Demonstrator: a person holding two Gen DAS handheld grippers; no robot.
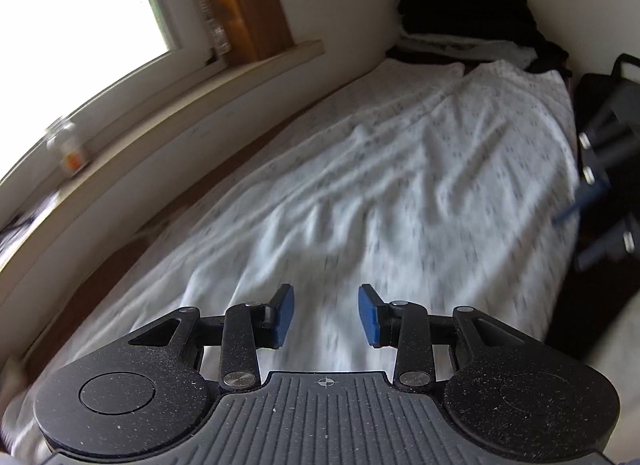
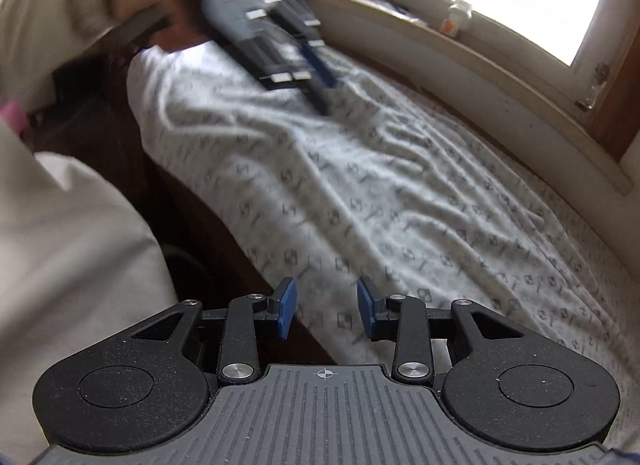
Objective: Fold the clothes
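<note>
A white garment (image 1: pixel 400 169) with a small grey print lies spread long and wrinkled over a dark brown table (image 1: pixel 100 301), running alongside a cream window sill (image 1: pixel 168 81). No container shows in either view. At the far end of the table, against the corner wall, sits a stack of folded clothes (image 1: pixel 472 21), dark pieces on top of pale ones. A small bottle (image 1: pixel 66 145) with an orange label stands on the sill.

The left gripper (image 1: pixel 326 315) hangs over the near part of the garment, its blue pads spread apart with only cloth seen below them and nothing pinched. In the right wrist view the same gripper appears blurred over the far end of the cloth, held by a person whose pale sleeve (image 2: pixel 52 21) shows at the upper left.

The right gripper (image 2: pixel 327 311) is over the garment's near edge, where the white cloth meets the dark table. Its blue pads are parted and grip nothing; the cloth's edge runs beneath the gap between them. In the left wrist view this gripper shows as a blurred dark shape at the right edge, beside the garment's long side.
</note>
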